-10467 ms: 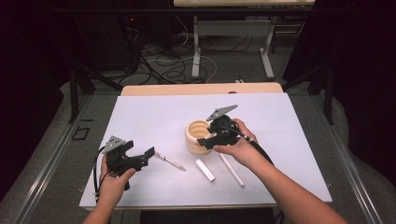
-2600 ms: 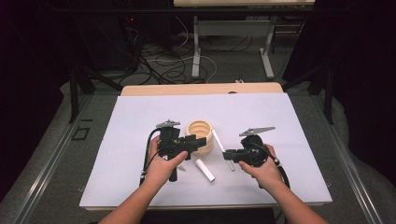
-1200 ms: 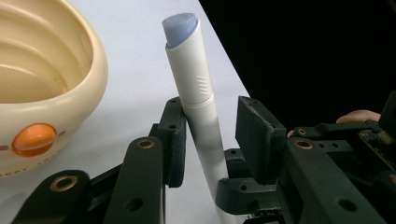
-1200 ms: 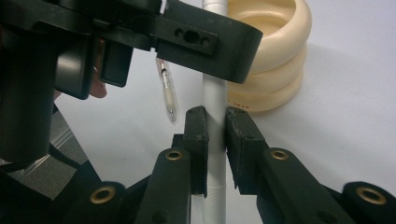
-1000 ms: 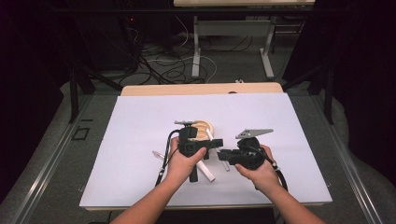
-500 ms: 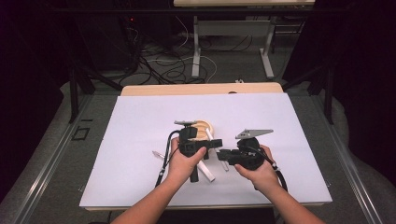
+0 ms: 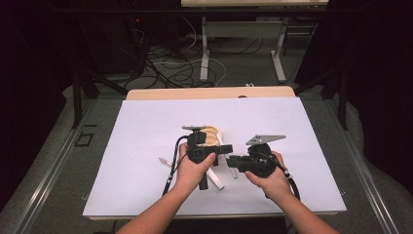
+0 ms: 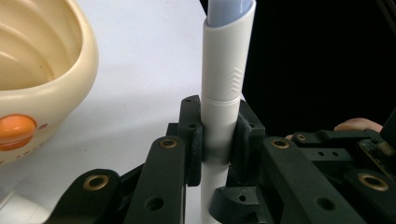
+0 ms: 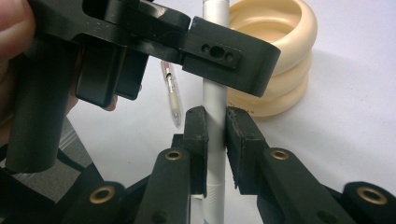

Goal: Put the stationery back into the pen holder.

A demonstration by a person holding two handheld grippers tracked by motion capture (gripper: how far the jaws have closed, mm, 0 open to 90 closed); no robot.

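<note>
At the middle of the table (image 7: 146,146), both grippers had met on one white pen (image 8: 219,116). A second earlier the left gripper (image 7: 225,149) sat in the same spot; its jaws had just been closing, and now they pinched the pen's white barrel between their pads. The right gripper (image 7: 233,161) had not shifted in that second, and its jaws stayed clamped on the same pen lower down, as the right gripper view showed (image 9: 215,126). Some ten seconds before, the hands had been well apart, the left one near the table's left front edge and the right one at the cup (image 7: 210,135).

The table was covered by a flat white sheet, matte and smooth, with a strip of pale wood showing at the far edge. Beyond it lay a dark room with grey floor, loose cables and the metal legs of another table.

The pen was a smooth plastic tube, white with chevron marks moulded in and a bluish-grey section beyond; which part was the cap I could not tell for sure. The cup, cream-coloured and ribbed in stacked rings, stood just beside the pen. A second, clear pen (image 9: 173,93) lay on the sheet near the left hand (image 7: 192,168), and another white stick (image 7: 216,181) lay by that hand.
</note>
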